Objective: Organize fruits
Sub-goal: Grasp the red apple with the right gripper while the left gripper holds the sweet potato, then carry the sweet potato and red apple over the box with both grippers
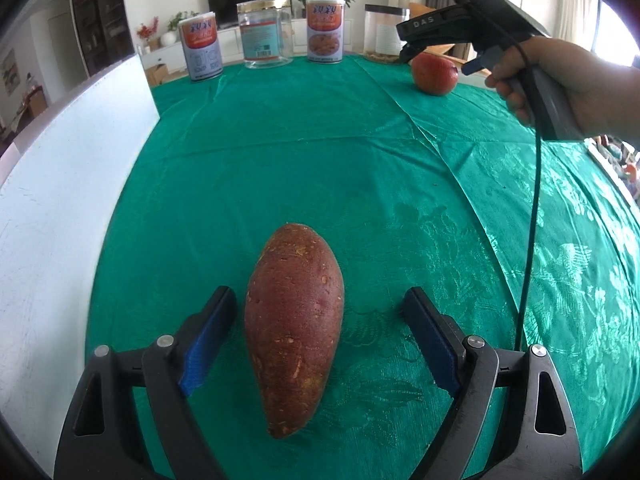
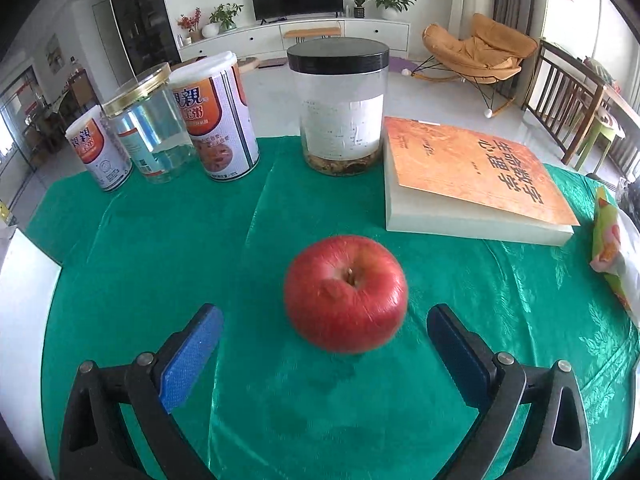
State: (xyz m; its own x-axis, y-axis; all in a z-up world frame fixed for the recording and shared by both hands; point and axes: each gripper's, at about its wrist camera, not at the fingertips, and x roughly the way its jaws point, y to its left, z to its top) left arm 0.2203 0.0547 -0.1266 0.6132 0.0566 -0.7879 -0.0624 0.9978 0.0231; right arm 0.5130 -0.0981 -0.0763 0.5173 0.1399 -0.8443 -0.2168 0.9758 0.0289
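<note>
In the left wrist view the left gripper has its jaws spread wide on either side of a sweet potato, which lies lengthwise on the green cloth with its narrow end toward the camera. The blue pads do not press on it — the left one is just beside the skin, the right one stands clear. At 1 o'clock, far across the cloth, sits a red apple. The right gripper, held in a hand, hangs over the apple's near-left edge; from here I cannot tell how its jaws stand. A dark cable drops from that tool. Along the far edge, from 11 to 1 o'clock, stand a can, a clear jar, a second can and a dark-lidded jar. A white board fills 9 o'clock.

In the right wrist view the right gripper is wide apart with nothing clamped — the apple rests on the cloth between and just beyond the fingertips, stem up, touching neither pad. At 12 o'clock stands the dark-lidded jar; at 10 to 11 o'clock, two cans with the clear jar between them. An orange book lies at 1 to 2 o'clock, and a snack packet at 3 o'clock.
</note>
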